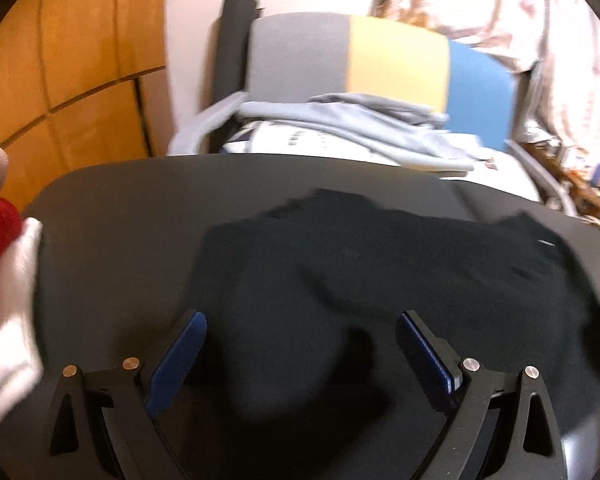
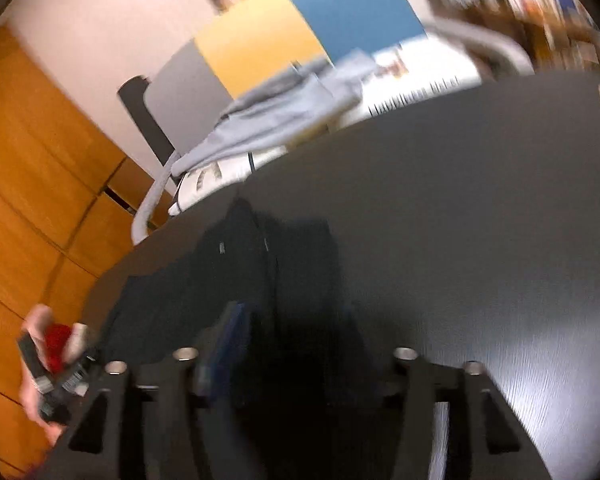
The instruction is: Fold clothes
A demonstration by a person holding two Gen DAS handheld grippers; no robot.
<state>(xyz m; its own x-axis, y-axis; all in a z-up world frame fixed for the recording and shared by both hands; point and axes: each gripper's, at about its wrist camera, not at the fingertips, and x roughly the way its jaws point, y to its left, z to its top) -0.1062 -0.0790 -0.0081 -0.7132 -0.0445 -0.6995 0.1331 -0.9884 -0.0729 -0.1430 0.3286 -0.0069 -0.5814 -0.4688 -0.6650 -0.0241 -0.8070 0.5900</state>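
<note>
Left wrist: left gripper [image 1: 302,330] jaws spread wide, released, above black garment [image 1: 380,264] lying crumpled on dark desk [image 1: 120,216]. Right gripper [image 2: 296,332] likewise released. Beyond, grey-yellow-blue chair [image 1: 396,60] heaped with grey clothes [image 1: 364,128]; print there illegible.

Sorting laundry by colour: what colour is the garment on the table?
Black garment; clearest in the left wrist view.

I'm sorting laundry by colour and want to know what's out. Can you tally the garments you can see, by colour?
Black garment on the table: 1
Light grey-blue garment on the chair: 1
White printed fabric beneath it, piece count unclear: at least 1
Total: at least 3
</note>
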